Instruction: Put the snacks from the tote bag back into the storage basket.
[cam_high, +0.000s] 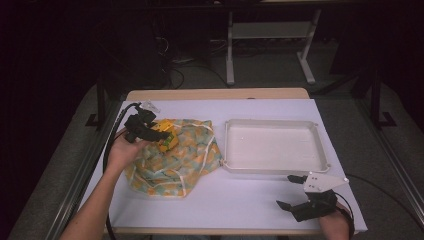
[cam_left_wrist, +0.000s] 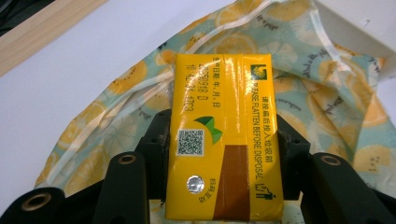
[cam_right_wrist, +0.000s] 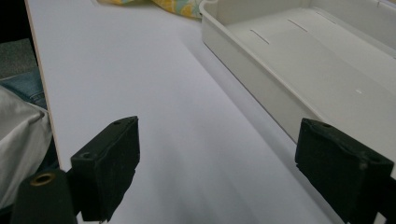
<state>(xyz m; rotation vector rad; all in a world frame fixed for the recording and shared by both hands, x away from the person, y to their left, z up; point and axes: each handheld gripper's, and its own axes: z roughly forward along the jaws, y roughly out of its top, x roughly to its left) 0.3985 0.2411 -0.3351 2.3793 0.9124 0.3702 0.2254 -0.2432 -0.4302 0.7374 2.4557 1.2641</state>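
Note:
A yellow drink carton (cam_left_wrist: 224, 140) with printed text, a QR code and a foil straw spot sits between the jaws of my left gripper (cam_high: 159, 134), which is shut on it. The carton (cam_high: 167, 136) hangs just above a fruit-patterned cloth bag (cam_high: 175, 157) lying crumpled on the left half of the table. The bag (cam_left_wrist: 327, 107) spreads out behind the carton in the left gripper view. My right gripper (cam_high: 291, 191) rests open near the table's front right edge, nothing between its pads (cam_right_wrist: 109, 163). A white tray (cam_high: 275, 146) lies beyond it.
The white tray (cam_right_wrist: 299, 70) is empty and lies at the centre right of the white tabletop (cam_high: 240, 200). A small clear plastic piece (cam_high: 150, 106) lies at the back left. Table legs and cables stand on the floor behind.

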